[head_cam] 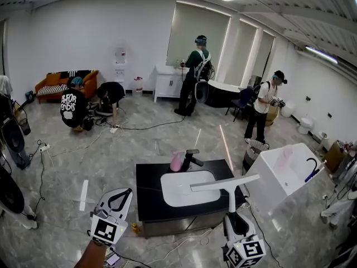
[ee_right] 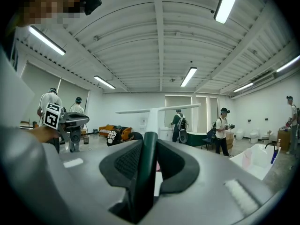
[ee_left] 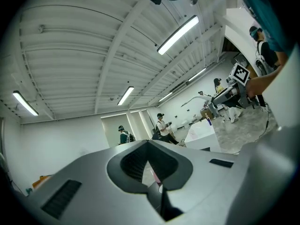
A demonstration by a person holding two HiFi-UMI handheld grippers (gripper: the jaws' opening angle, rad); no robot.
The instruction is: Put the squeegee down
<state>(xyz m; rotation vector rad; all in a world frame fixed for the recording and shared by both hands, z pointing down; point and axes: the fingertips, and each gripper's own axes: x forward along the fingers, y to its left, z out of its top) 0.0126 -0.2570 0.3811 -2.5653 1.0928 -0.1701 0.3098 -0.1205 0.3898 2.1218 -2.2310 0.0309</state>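
A squeegee with a long white blade (head_cam: 223, 184) and a dark handle stands upright in my right gripper (head_cam: 234, 219), which is shut on the handle. The blade hangs above the right part of a white basin (head_cam: 187, 190) set in a black counter (head_cam: 146, 197). In the right gripper view the dark handle (ee_right: 147, 163) runs up between the jaws of the right gripper (ee_right: 149, 149) to the white blade (ee_right: 157, 109). My left gripper (head_cam: 120, 197) is held low, left of the counter, jaws shut with nothing in them; in its own view the left gripper (ee_left: 150, 149) points up at the ceiling.
A pink bottle (head_cam: 176, 162) and a black faucet (head_cam: 192, 158) stand at the basin's back edge. A white bathtub (head_cam: 284, 172) sits to the right and a bin (head_cam: 254, 152) behind it. Several people stand or crouch farther back, near an orange sofa (head_cam: 64, 82). Cables lie on the floor.
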